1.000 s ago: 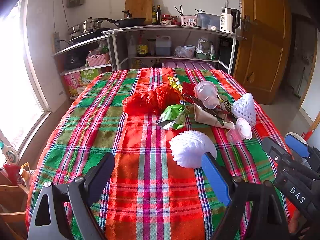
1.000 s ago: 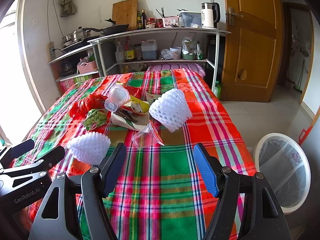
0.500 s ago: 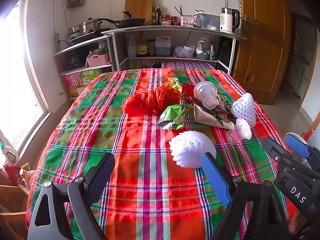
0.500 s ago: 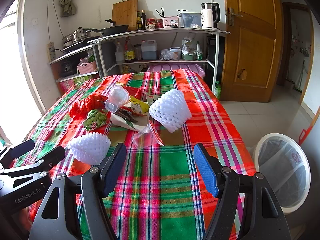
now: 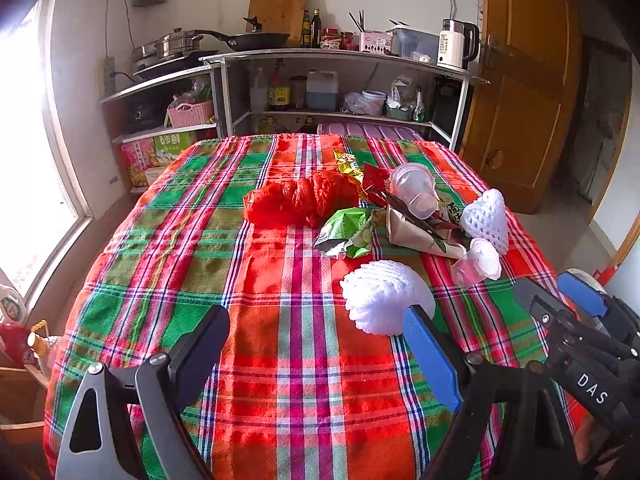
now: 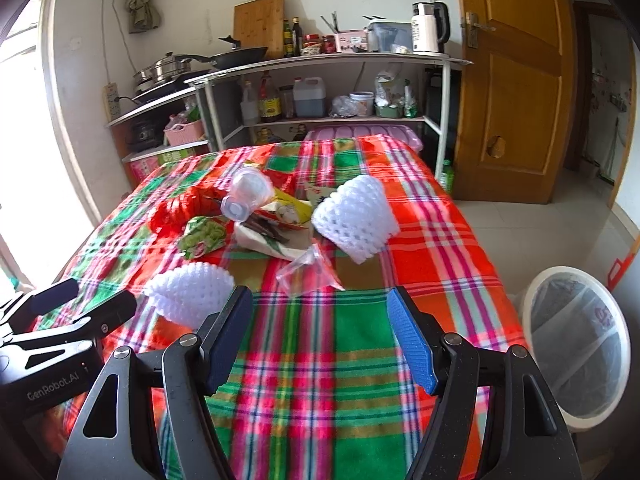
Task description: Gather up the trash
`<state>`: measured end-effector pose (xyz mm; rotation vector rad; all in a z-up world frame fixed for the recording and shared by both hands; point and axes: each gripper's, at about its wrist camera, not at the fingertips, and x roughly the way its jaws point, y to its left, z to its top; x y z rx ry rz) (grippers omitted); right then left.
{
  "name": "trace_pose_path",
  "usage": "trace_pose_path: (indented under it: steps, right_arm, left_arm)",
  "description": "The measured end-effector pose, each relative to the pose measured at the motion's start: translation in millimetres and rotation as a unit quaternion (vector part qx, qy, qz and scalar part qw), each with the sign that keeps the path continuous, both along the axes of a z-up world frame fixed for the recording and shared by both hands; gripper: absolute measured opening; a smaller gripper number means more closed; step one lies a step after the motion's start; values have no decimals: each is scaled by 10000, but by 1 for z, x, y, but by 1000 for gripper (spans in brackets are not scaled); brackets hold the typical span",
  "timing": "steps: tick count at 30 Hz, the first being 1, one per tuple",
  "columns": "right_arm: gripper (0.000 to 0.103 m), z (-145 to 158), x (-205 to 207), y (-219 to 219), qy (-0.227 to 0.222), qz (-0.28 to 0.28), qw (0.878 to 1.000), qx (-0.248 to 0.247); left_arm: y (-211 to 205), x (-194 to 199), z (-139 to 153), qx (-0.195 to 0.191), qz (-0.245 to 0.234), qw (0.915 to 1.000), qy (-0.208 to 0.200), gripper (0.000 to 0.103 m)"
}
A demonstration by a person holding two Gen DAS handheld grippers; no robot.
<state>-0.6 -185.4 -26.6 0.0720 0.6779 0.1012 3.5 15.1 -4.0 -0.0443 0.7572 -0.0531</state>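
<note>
Trash lies in a heap on the plaid tablecloth [image 5: 280, 360]: a red plastic bag [image 5: 300, 200], a green snack wrapper [image 5: 346, 232], a paper cone [image 5: 416, 234], a clear cup [image 5: 412, 188], a small clear bag [image 6: 308, 270] and two white foam fruit nets, one near [image 5: 382, 294] and one farther [image 6: 354, 220]. My left gripper [image 5: 316, 354] is open and empty, short of the near net. My right gripper [image 6: 320, 336] is open and empty, just short of the clear bag. A white lined trash bin [image 6: 576, 344] stands on the floor at the right.
Kitchen shelves [image 5: 340, 80] with pots, bottles and a kettle stand behind the table. A wooden door [image 6: 516, 100] is at the right. A bright window [image 5: 28, 160] is at the left. My right gripper shows in the left wrist view [image 5: 580, 344].
My right gripper has moved slightly forward and its view has tilted a little. The left gripper and the trash have not moved.
</note>
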Motion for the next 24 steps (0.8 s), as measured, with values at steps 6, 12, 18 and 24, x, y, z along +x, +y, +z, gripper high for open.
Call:
trace_pose_path:
  steps: [6,12,18,24]
  right_arm:
    - [70,-8,15,14,218,731,9957,532]
    - [70,-18,32,47,547,1563,9831,776]
    - [70,-30,51,75,815,1698,9812,409]
    - [70,-37,66,91,1041,1823,9776,134]
  left_arm:
    - [34,8,-3,-144,39,9999,60,89]
    - [68,20,-5,-478,30,9986,223,89]
    - [84,31,-4,-643,-60,9975,303,89]
    - [84,40,-4,-801,-257,9960,305,89]
